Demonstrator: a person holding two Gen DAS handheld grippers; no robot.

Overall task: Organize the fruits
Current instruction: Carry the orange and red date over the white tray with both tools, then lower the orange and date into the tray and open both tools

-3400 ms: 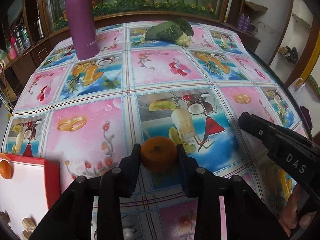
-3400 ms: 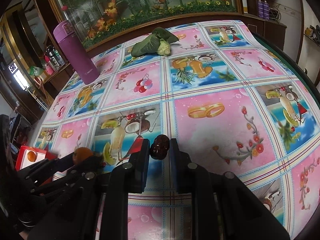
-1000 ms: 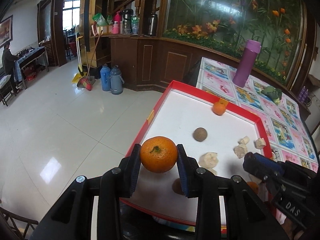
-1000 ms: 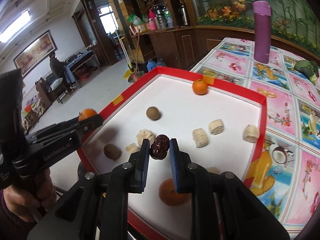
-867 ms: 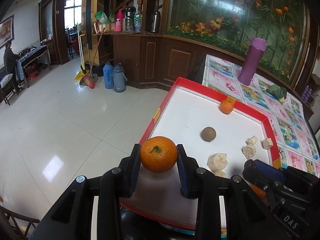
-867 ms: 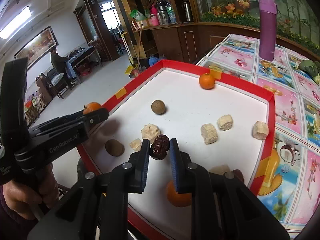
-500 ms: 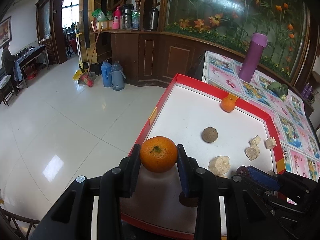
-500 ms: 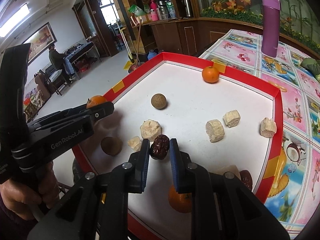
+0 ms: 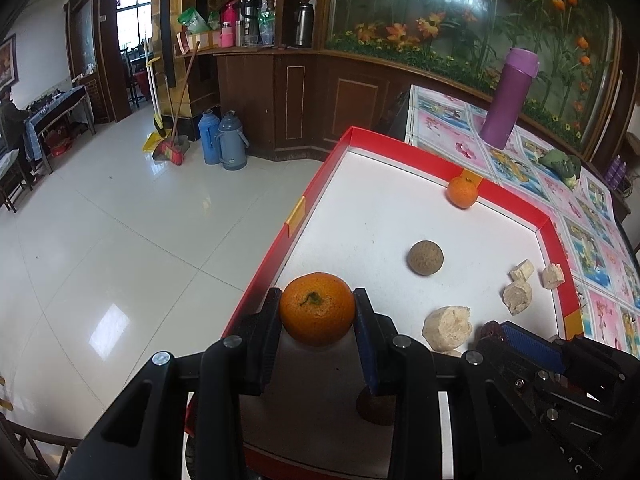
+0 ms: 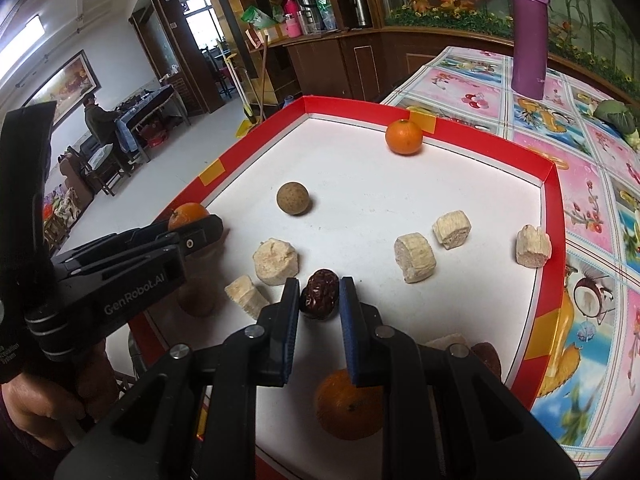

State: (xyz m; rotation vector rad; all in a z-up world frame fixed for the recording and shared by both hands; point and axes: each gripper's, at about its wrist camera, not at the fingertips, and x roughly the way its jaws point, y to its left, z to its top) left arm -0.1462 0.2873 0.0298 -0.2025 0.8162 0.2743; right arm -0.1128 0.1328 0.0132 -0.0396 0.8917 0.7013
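My left gripper (image 9: 316, 312) is shut on an orange (image 9: 317, 308), held over the near left edge of a white tray with red walls (image 9: 384, 142). My right gripper (image 10: 319, 294) is shut on a dark red date (image 10: 320, 292) above the tray's middle. In the right wrist view the left gripper (image 10: 188, 224) shows at the left with its orange (image 10: 186, 213). Inside the tray lie another orange (image 10: 404, 137) at the far wall, a brown round fruit (image 10: 293, 198), an orange (image 10: 348, 404) near the front and several pale banana chunks (image 10: 414, 257).
The tray sits at the end of a table with a colourful fruit-print cloth (image 10: 592, 168). A purple bottle (image 10: 529, 30) and a green vegetable (image 10: 616, 116) stand farther back. Left of the tray the table ends above a tiled floor (image 9: 100, 240). A hand (image 10: 52, 400) holds the left gripper.
Both grippers have swung from the patterned cloth to the tray, still holding the orange and the date. Over the last second both have come down closer to the tray floor.
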